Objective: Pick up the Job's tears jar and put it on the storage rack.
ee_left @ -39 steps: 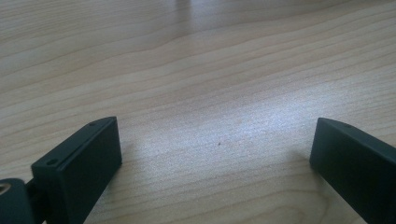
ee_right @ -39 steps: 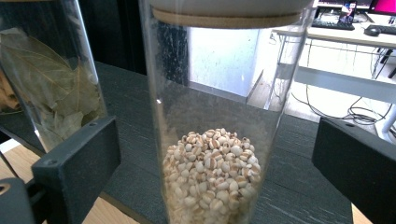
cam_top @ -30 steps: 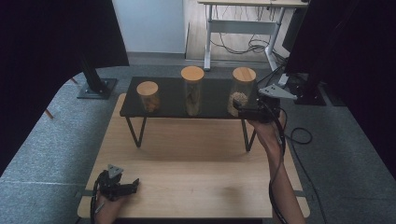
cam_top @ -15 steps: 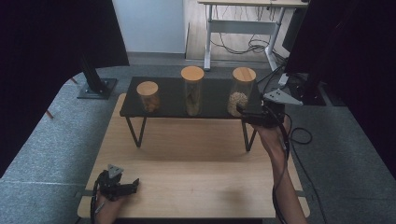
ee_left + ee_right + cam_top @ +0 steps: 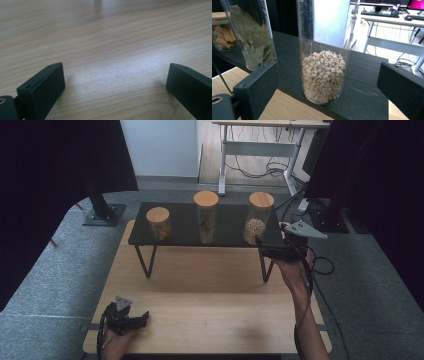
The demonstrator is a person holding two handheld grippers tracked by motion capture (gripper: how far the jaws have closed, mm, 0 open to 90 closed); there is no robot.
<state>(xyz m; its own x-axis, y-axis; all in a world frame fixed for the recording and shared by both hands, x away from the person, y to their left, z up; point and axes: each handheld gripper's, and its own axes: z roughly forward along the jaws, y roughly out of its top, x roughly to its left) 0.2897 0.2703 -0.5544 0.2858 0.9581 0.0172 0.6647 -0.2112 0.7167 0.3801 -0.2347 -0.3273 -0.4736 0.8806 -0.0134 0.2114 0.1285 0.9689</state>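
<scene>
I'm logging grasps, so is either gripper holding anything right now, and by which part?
Nothing is held. The right gripper is open, facing the grain jar without touching it; the left gripper is open over the table.

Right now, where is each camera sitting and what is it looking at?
High view: above the table, looking forward and down at three jars on a black shelf; both forearms enter from below.
Left gripper view: low over the bare table; two open jaws.
Right gripper view: faces the grain jar between open jaws.
High and right gripper views share the grain jar.
</scene>
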